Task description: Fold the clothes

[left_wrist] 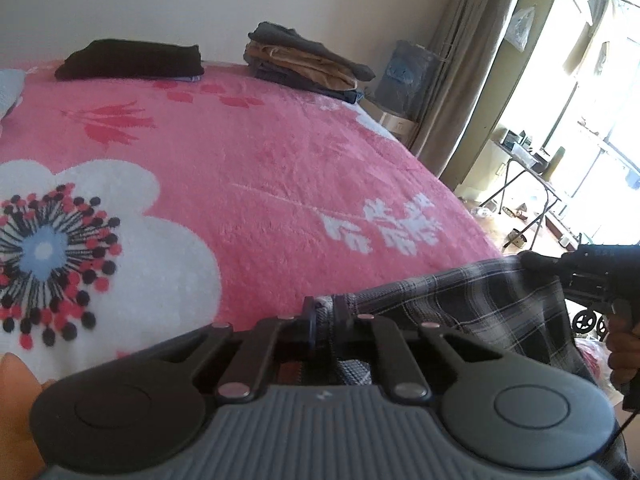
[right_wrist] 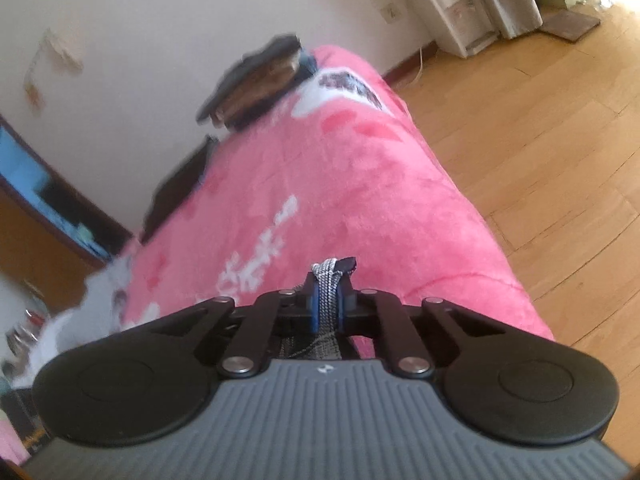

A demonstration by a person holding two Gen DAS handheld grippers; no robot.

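Note:
A dark plaid garment (left_wrist: 472,304) hangs stretched over the near edge of the pink flowered bed (left_wrist: 260,168). My left gripper (left_wrist: 326,312) is shut on one end of its top hem, the cloth bunched between the pads. At the far right of the left wrist view, my right gripper (left_wrist: 532,262) pinches the other end, held by a hand. In the right wrist view, my right gripper (right_wrist: 329,284) is shut on a fold of the plaid garment (right_wrist: 327,294), which pokes out past the fingertips above the pink bed (right_wrist: 320,184).
A folded black garment (left_wrist: 130,60) and a stack of folded clothes (left_wrist: 304,62) lie along the bed's far edge by the wall. Wooden floor (right_wrist: 540,140) lies right of the bed. A folding table (left_wrist: 528,168) and curtain stand by the bright window.

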